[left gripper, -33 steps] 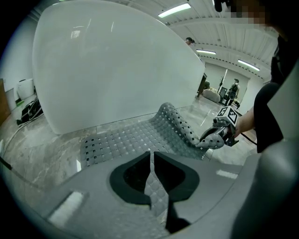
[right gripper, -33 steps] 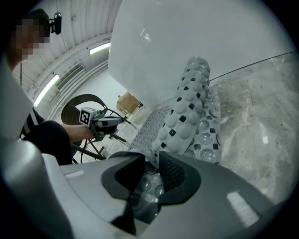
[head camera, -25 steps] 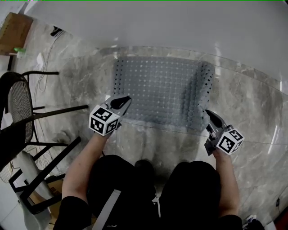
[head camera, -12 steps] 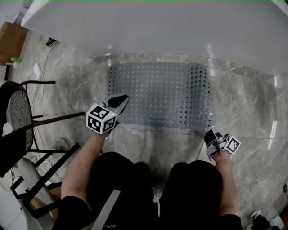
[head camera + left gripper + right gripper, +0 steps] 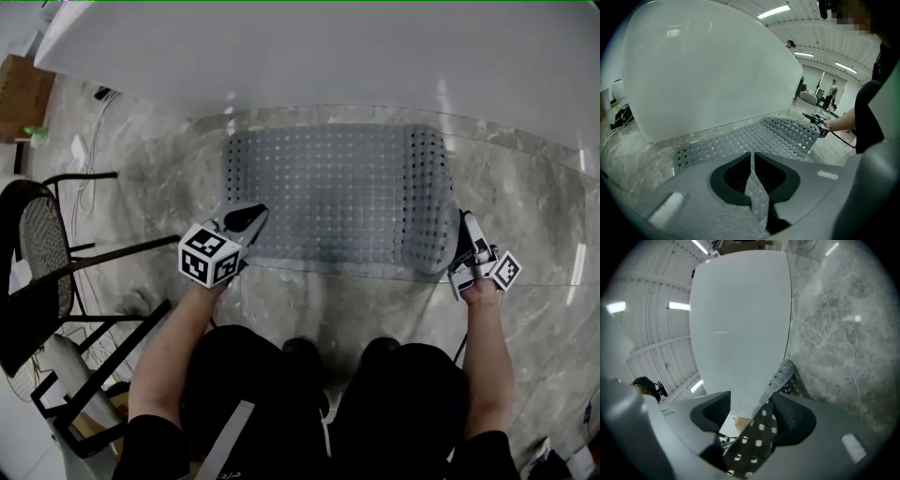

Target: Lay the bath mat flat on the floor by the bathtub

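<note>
Head view: chair [image 5: 37,244] at far left, out of play. Left gripper [image 5: 253,214], left of centre, jaws clamped on the bath mat [image 5: 328,187] at its near left corner. My reading is that it pins this end so the sheet cannot slide. The mat lies mid-frame on the marble floor [image 5: 525,187], its long side close beside the white bathtub [image 5: 328,47] across the top, and it is mostly flat. Its right end curls upward, not yet down. Right gripper [image 5: 466,220], right of centre: jaws have just been opening and now stand wide apart. The mat's edge sits loose between them, leaning on one jaw, unsqueezed. Looks like a release to let that end drop.
</note>
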A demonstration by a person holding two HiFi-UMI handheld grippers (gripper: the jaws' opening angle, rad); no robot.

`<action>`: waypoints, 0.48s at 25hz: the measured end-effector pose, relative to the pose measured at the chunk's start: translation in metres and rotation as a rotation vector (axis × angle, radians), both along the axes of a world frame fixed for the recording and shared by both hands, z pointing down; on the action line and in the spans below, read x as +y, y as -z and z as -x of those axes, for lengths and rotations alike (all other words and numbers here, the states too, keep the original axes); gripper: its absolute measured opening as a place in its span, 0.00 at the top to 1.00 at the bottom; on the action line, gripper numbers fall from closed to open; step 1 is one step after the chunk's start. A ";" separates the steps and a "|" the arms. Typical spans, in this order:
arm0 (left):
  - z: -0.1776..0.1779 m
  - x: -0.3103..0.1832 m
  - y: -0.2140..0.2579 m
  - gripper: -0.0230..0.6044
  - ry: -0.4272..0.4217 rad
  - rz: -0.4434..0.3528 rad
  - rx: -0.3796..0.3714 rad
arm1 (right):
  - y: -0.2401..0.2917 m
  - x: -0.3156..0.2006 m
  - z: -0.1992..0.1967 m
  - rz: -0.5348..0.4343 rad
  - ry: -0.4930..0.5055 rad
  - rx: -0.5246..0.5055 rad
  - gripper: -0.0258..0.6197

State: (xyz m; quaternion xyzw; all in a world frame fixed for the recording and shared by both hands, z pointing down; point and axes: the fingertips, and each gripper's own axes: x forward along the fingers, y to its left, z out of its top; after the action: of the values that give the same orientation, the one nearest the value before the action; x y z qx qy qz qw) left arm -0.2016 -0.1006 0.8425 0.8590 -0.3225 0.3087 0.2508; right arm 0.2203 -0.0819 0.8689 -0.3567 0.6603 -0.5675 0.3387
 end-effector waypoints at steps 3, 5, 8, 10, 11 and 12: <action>-0.001 0.004 -0.004 0.91 -0.010 0.008 0.001 | -0.011 -0.008 0.020 0.017 0.102 0.054 0.53; 0.001 0.006 -0.006 0.91 -0.013 0.013 -0.004 | -0.012 -0.015 0.032 0.005 0.139 0.053 0.53; 0.006 0.010 -0.008 0.91 -0.011 0.021 -0.011 | -0.012 -0.030 0.029 -0.007 0.084 0.059 0.57; 0.008 0.012 -0.010 0.91 -0.013 0.025 -0.016 | -0.019 -0.038 0.016 0.008 0.021 0.149 0.67; 0.009 0.012 -0.011 0.91 -0.014 0.026 -0.017 | -0.022 -0.041 0.010 0.016 0.002 0.215 0.75; 0.010 0.013 -0.011 0.91 -0.012 0.028 -0.016 | -0.023 -0.043 0.008 0.019 -0.001 0.287 0.77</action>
State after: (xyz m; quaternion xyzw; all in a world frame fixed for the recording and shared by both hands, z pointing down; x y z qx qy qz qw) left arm -0.2115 -0.0876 0.8538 0.8548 -0.3152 0.3216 0.2581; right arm 0.2128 -0.1251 0.8922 -0.4377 0.6963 -0.5170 0.2375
